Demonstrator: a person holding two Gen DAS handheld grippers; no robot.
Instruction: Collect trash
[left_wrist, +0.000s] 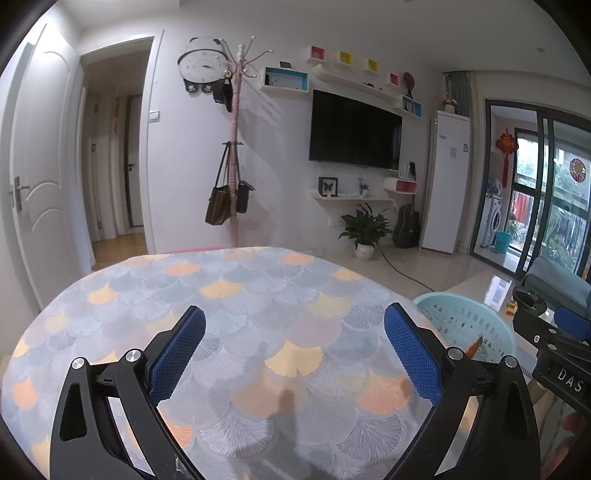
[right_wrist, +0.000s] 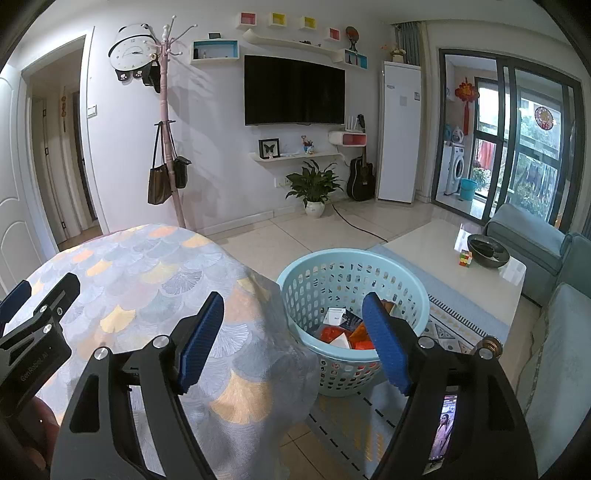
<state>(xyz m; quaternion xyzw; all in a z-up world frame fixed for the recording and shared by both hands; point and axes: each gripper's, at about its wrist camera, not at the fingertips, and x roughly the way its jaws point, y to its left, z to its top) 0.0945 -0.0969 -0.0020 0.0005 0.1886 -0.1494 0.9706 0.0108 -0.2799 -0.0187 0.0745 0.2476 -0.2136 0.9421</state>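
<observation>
A light blue perforated basket (right_wrist: 295, 280) stands on the floor right of the round table (right_wrist: 147, 273); it also shows in the left wrist view (left_wrist: 465, 314). Inside lie several pieces of trash (right_wrist: 341, 328): red, orange and white wrappers and small cartons. My right gripper (right_wrist: 293, 325) is open and empty, above the table's right edge and the basket's near rim. My left gripper (left_wrist: 295, 339) is open and empty over the scale-patterned tablecloth (left_wrist: 258, 295). The left gripper's body shows at the left edge of the right wrist view (right_wrist: 33, 332).
A white coffee table (right_wrist: 454, 258) with a dark bowl (right_wrist: 487, 251) and a puzzle cube (right_wrist: 466, 257) stands to the right, on a patterned rug (right_wrist: 443, 317). A grey sofa (right_wrist: 554, 295) lies beyond. A coat rack (right_wrist: 170, 147), potted plant (right_wrist: 314, 188) and guitar (right_wrist: 361, 177) line the far wall.
</observation>
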